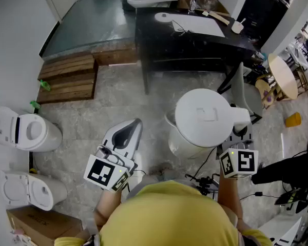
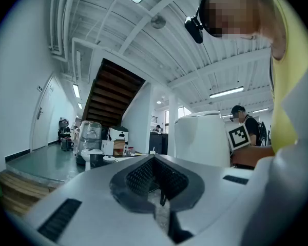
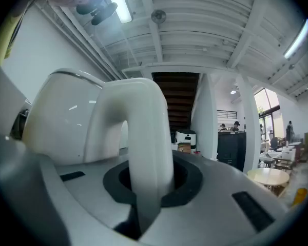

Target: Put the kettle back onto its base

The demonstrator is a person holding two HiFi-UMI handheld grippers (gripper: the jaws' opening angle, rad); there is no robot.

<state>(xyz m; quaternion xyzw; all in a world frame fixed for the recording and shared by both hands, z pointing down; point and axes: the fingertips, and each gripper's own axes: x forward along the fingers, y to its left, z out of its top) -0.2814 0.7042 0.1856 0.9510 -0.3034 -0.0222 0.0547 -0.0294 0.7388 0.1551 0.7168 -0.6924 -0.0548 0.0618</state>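
Note:
A white electric kettle [image 1: 203, 121] hangs in the air in front of me, its lid facing up in the head view. My right gripper [image 1: 239, 131] is shut on the kettle's handle [image 3: 143, 137], which runs between its jaws in the right gripper view; the kettle's body [image 3: 61, 122] fills that view's left. My left gripper [image 1: 127, 135] is held level to the kettle's left, apart from it, shut with nothing in it. In the left gripper view the kettle [image 2: 203, 137] shows beyond the closed jaws. A white round base [image 1: 164, 17] with a cord lies on the far black table [image 1: 190, 45].
Two white toilets [image 1: 28, 132] [image 1: 25, 191] and a cardboard box [image 1: 41, 223] stand on the floor at the left. Wooden pallets [image 1: 69, 78] lie at the back left. A grey chair [image 1: 244, 94] and a round table [image 1: 282, 76] are at the right.

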